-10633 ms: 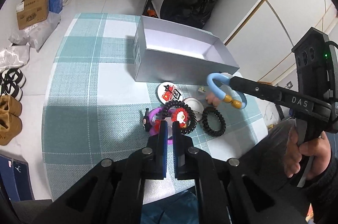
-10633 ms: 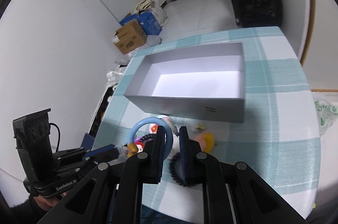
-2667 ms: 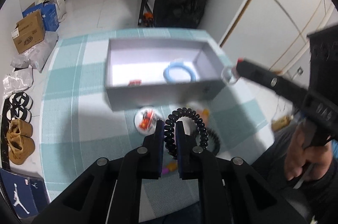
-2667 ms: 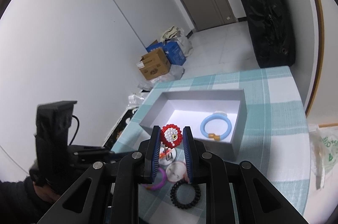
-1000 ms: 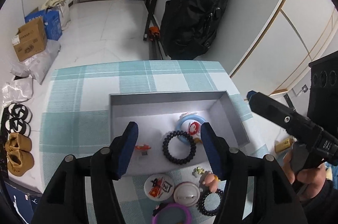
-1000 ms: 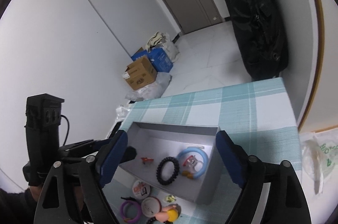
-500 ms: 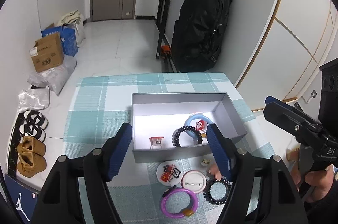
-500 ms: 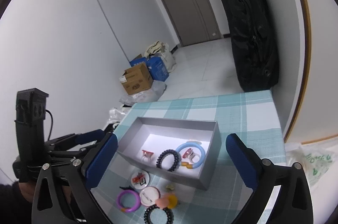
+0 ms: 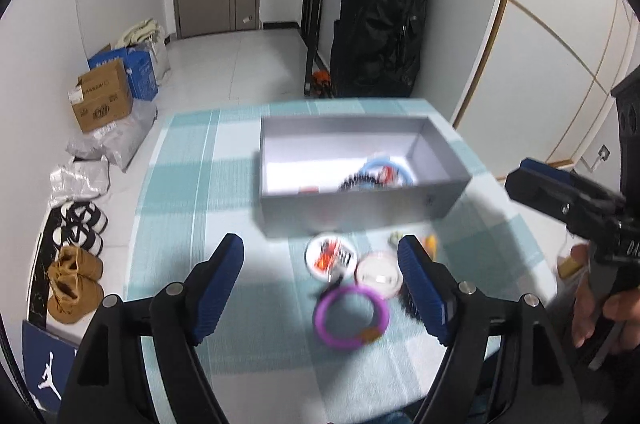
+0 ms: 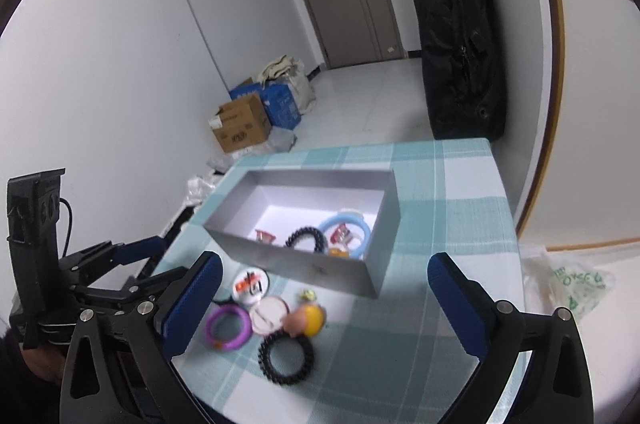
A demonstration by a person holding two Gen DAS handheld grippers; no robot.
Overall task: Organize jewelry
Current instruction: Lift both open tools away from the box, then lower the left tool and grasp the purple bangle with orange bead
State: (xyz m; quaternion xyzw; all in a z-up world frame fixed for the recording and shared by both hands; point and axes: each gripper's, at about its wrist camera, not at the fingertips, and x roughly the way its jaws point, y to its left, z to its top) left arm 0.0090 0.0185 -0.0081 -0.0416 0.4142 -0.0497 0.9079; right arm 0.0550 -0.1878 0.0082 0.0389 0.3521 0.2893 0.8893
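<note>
A grey open box [image 9: 360,202] [image 10: 304,260] stands on the checked table. Inside lie a blue ring [image 10: 346,230], a black coil hair tie [image 10: 306,238], a red beaded piece [image 10: 338,236] and a small red item [image 10: 265,236]. In front of the box lie a purple ring [image 9: 351,316] [image 10: 228,326], two round badges [image 9: 331,256] [image 10: 269,314], a black coil tie [image 10: 286,356] and a yellow-pink toy [image 10: 304,320]. My left gripper [image 9: 320,288] is open and empty above the purple ring. My right gripper [image 10: 324,304] is open and empty above the loose pieces.
The table's checked cloth [image 10: 440,304] ends close on the right and near side. A black bag [image 9: 380,24] hangs at the back wall. Cardboard boxes [image 9: 104,100] and shoes [image 9: 76,280] lie on the floor to the left.
Both grippers have drawn back and lowered toward the loose pieces in front of the box. Both stay open and empty. The box contents have not changed.
</note>
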